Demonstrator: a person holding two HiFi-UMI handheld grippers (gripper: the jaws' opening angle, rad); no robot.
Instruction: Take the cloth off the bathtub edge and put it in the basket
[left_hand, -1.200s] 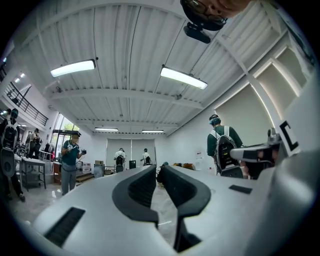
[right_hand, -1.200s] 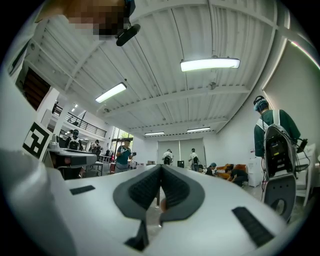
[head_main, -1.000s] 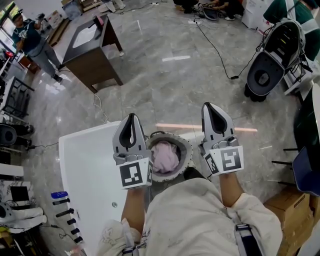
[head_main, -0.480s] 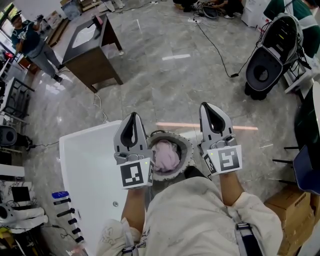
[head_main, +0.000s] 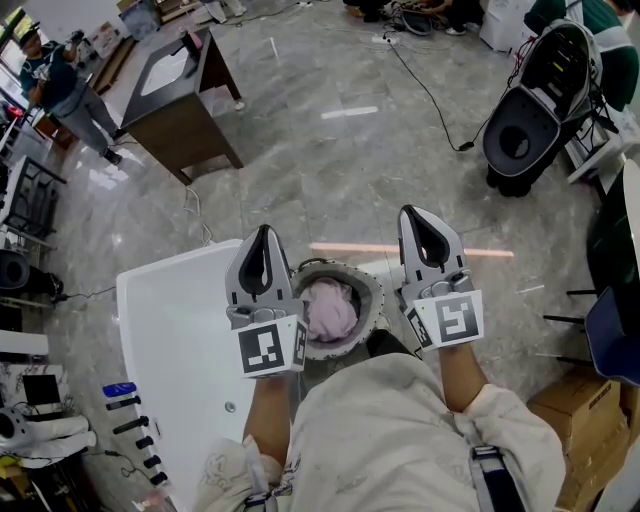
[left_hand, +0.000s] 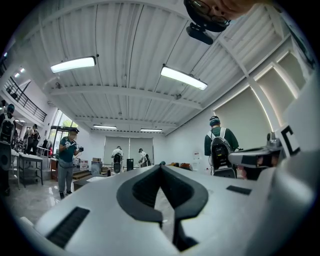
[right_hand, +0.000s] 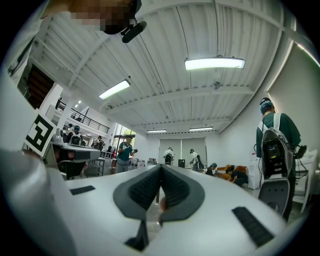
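Two clenched tongs, the left gripper (head_main: 263, 236) and right gripper (head_main: 417, 216), hold nothing. Between them the cloth (head_main: 328, 311) lies in the basket (head_main: 373, 291), just right of the tub (head_main: 172, 335).

The floor (head_main: 330, 170) is glossy grey marble. A dark cabinet (head_main: 185, 130) stands far left, a cable (head_main: 432, 97) trails far right, and a cardboard box (head_main: 575, 405) sits near right. Tube lights (left_hand: 182, 77) line the white ribbed ceiling (left_hand: 130, 30).

The cloth (head_main: 328, 312) is pale pink, the basket (head_main: 373, 286) grey, the bathtub (head_main: 175, 330) white, the floor (head_main: 330, 170) grey-marbled.
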